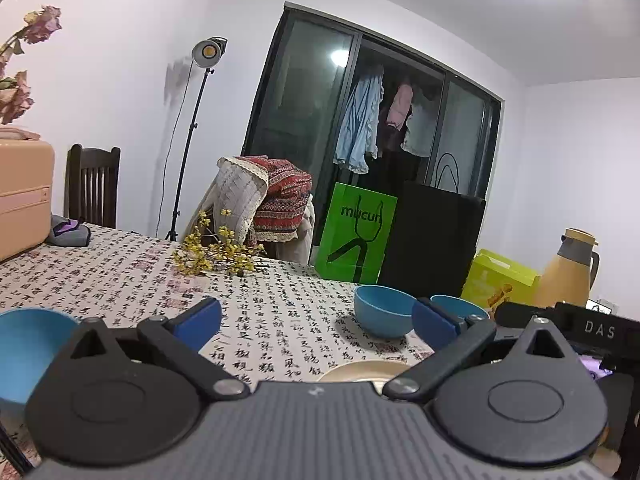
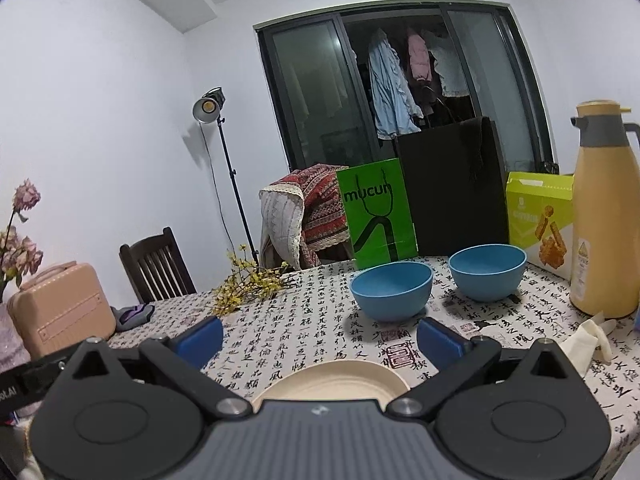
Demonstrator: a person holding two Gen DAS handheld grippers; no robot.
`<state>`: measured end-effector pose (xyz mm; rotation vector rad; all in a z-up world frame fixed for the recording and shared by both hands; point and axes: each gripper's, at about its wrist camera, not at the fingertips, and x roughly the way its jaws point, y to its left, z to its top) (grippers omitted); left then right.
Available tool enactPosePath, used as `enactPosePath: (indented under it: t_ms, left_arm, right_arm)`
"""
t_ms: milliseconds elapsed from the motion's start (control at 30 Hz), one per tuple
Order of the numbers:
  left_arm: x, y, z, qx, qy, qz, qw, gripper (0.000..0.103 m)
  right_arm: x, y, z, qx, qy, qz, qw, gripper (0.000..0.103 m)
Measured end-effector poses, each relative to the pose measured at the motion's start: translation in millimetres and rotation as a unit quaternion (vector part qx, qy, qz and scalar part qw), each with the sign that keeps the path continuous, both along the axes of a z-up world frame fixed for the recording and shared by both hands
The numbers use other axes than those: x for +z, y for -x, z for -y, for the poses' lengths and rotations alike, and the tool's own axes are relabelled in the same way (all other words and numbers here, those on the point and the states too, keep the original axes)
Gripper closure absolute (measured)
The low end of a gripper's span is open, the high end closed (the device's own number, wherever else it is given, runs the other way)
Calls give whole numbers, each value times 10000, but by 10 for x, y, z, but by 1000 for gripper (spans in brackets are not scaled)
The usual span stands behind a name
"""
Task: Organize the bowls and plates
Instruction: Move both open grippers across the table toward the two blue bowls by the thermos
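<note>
Two blue bowls stand upright on the calligraphy tablecloth: one (image 2: 391, 290) ahead of my right gripper (image 2: 318, 338), another (image 2: 487, 272) behind it to the right. A cream plate (image 2: 332, 380) lies flat just under the right gripper, which is open and empty. In the left wrist view, my left gripper (image 1: 316, 322) is open and empty above the cloth. A blue bowl (image 1: 385, 310) stands ahead, a second (image 1: 460, 306) sits partly behind the right finger, and a third (image 1: 28, 352) is at the far left. The cream plate's edge (image 1: 360, 370) shows below.
A yellow thermos jug (image 2: 602, 224), a yellow-green snack box (image 2: 538, 216), a green bag (image 2: 378, 216) and a black bag (image 2: 452, 188) line the table's far right side. Yellow flower sprigs (image 2: 248, 286) and a pink case (image 2: 60, 312) lie left. A white glove (image 2: 592, 338) lies right.
</note>
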<state>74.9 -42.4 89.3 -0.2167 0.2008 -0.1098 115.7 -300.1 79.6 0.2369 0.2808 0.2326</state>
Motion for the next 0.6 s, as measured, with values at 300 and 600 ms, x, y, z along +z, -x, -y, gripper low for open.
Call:
enactPosePath:
  t_ms: [300,600]
  left_arm:
    - [127,-543,212,-185,92,-225,9995,0]
    - [234,-1137,424,-354,225,-548,9976,0]
  right_arm:
    - [39,-259,257,-305,101,-58,9995,0]
    - [93,-696,545,-447,84,-91,9989,0]
